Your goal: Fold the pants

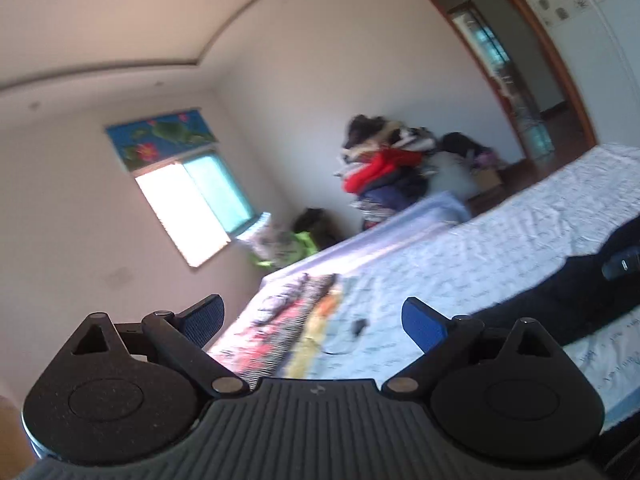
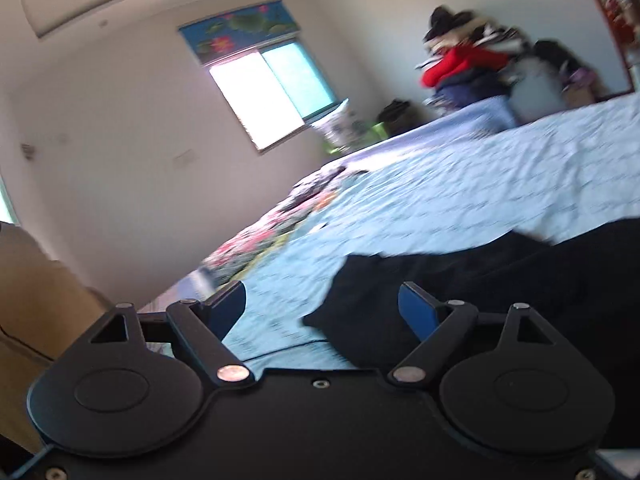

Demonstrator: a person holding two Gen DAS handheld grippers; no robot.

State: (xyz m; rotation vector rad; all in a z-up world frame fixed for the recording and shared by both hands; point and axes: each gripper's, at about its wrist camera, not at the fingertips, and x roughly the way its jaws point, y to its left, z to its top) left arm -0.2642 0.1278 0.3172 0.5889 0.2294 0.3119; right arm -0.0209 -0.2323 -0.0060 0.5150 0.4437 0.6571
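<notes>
Left gripper [image 1: 312, 320] spread wide, empty, right gripper [image 2: 322, 306] likewise, black pants [image 2: 480, 280] on bed [image 2: 460, 192], no legible writing.

The pants [image 2: 500, 280] are black, of soft matte cloth, lying flat and somewhat rumpled on the bed. In the right wrist view they fill the frame from about 3 o'clock to 5 o'clock, with one blunt end reaching toward the centre at 6 o'clock. In the left wrist view they show as a dark band at 3 o'clock to 4 o'clock, running slantwise. Blur hides seams and folds; which end is the waist cannot be told.
</notes>
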